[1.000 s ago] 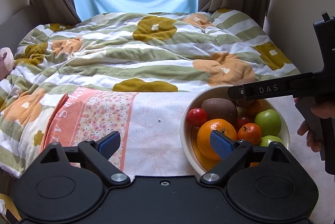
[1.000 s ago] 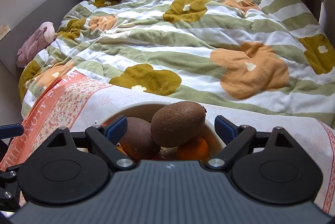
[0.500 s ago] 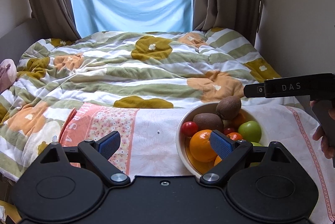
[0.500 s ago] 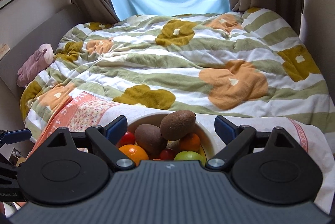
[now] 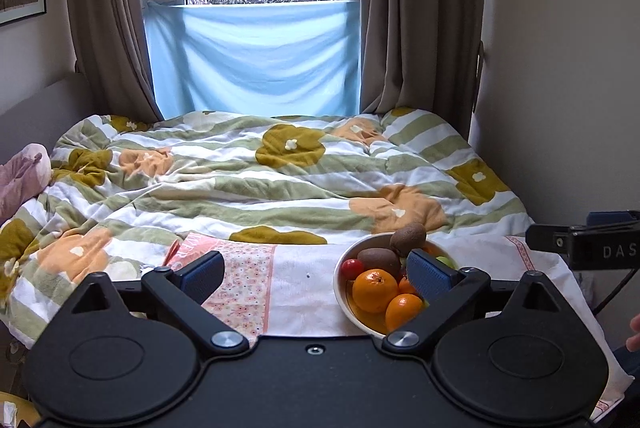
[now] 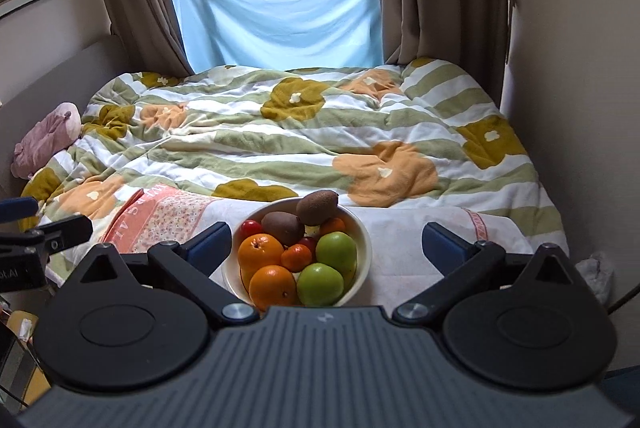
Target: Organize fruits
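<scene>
both grippers have pulled back and up from the bowl [image 6: 362, 228], which sat right under them a second ago and now lies smaller and further off in both views. the left gripper [image 5: 316, 274] has just been widening its jaws; they stand wide with nothing between them. the right gripper [image 6: 328, 248] is also wide and empty. no fruit has left the bowl, so i judge the sorting is either done or not begun.

nearest in the bowl are two oranges [image 6: 274, 282] and two green apples [image 6: 320, 284], with a small mandarin [image 6: 296, 257] between. behind them sit a red cherry tomato [image 6: 251, 227] at the left and two kiwis [image 6: 316, 206], one perched at the far rim. the bowl rests on a pale cloth [image 6: 400, 240] at the near edge of the bed [image 6: 320, 124].
</scene>
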